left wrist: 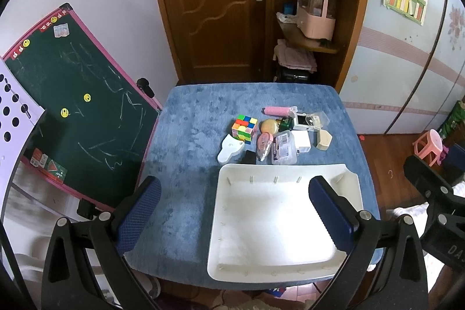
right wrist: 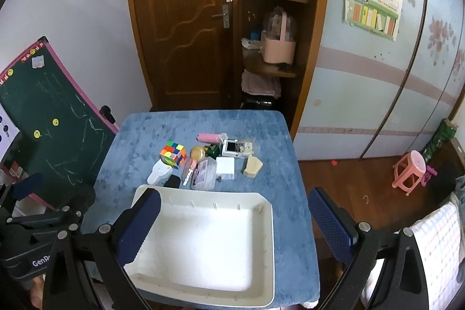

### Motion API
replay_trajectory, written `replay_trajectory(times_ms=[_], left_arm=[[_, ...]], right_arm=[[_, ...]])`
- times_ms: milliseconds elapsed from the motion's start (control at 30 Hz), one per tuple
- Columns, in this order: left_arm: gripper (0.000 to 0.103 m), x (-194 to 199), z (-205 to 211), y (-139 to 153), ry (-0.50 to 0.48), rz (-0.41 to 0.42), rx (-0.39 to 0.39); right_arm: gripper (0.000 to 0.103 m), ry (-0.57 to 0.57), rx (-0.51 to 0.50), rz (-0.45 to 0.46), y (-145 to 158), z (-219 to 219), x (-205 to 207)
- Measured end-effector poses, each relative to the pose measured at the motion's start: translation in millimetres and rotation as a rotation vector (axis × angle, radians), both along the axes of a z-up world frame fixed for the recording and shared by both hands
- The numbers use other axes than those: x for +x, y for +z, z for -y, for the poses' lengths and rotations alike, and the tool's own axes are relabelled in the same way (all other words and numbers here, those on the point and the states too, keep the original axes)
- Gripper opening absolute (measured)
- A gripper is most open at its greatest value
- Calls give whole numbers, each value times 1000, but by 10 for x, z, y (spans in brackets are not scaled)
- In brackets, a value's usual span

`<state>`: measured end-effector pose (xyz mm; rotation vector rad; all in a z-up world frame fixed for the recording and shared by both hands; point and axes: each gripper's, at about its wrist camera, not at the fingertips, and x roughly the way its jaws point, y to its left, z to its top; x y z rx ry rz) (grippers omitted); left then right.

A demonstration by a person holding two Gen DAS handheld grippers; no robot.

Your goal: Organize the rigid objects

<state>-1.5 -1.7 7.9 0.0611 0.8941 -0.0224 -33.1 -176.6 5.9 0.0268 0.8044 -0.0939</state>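
A white tray (left wrist: 286,167) lies on the near half of the blue table (left wrist: 189,141); nothing is in it. Beyond it lies a cluster of small things: a colour cube (left wrist: 244,127), a white scraper-shaped piece (left wrist: 230,151), a pink tube (left wrist: 276,111), a clear plastic box (left wrist: 284,148), a white square block (left wrist: 302,141) and a beige wedge (left wrist: 324,139). My left gripper (left wrist: 234,211) is open above the tray's left edge. My right gripper (right wrist: 234,220) is open above the tray (right wrist: 203,195), the cube (right wrist: 173,153) ahead of it.
A green chalkboard (left wrist: 75,109) leans at the table's left. A brown door (left wrist: 215,5) and shelves stand behind. A pink stool (right wrist: 409,172) is on the wood floor at the right. The other gripper shows at the edge of each view (right wrist: 37,222).
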Motion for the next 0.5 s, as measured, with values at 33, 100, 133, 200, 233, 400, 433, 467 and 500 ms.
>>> replay_trajectory(times_ms=[33,100,133,200,233,400,433,467,500], left_arm=[[101,-1,-3,0,-2,0,-1],[101,-1,-6,-2,-2,1,0],[101,-5,-5,2,-1,1,0],[101,-4,-7,0,1,2,0],[101,-10,-4,0,5,2,0],[101,-47,59,-30,28,6,-3],[101,-54,64,-35,32,8,-5],[101,-63,74,-40,36,9,-6],[101,-69,88,-46,40,10,-6]], right_arm=[[102,6,-4,3,1,-2,5],[102,23,-4,0,-17,-3,21],[102,30,-2,-1,-29,4,18],[102,37,-1,-2,-42,8,25],[102,43,1,-4,-52,20,37],[102,71,4,2,-67,68,29],[102,79,2,3,-75,73,29],[102,84,0,4,-80,70,39],[102,91,-1,10,-84,79,36]])
